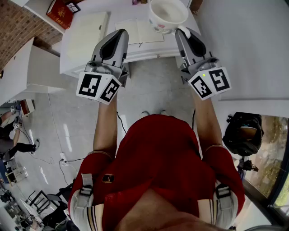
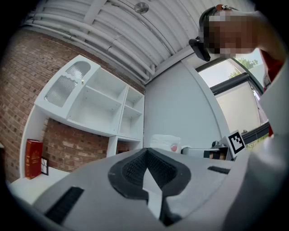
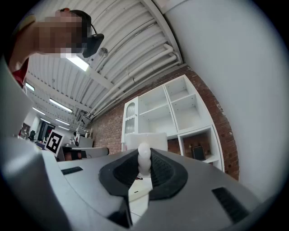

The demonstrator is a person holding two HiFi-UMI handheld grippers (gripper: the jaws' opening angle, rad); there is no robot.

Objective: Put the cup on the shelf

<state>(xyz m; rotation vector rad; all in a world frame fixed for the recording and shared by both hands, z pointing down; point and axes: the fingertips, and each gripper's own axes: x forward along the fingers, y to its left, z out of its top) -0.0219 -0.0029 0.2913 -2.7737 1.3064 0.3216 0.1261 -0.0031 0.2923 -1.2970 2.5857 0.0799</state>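
Brick-walled room, white shelf (image 3: 180, 131) on wall, white table (image 1: 86, 31) below. Right gripper (image 1: 183, 31) clamps cup (image 1: 168, 14) by handle, above table's near edge. Left gripper (image 1: 121, 32) closed, empty. Carry step, likely. Next: reach up to open compartment, cup level.

Stuff I can't make out from here: the white ceramic cup with a pink print (image 1: 168, 16) gets clipped by the top edge in the head view; its handle is lost under the right gripper (image 1: 183, 32); in the right gripper view that gripper's own jaws cover most of the cup's body; the red hardback book (image 1: 60, 12) is cut off up top too; the small dark framed thing (image 3: 198, 152) low in the white wall shelf (image 3: 175, 118) is too tiny to tell.
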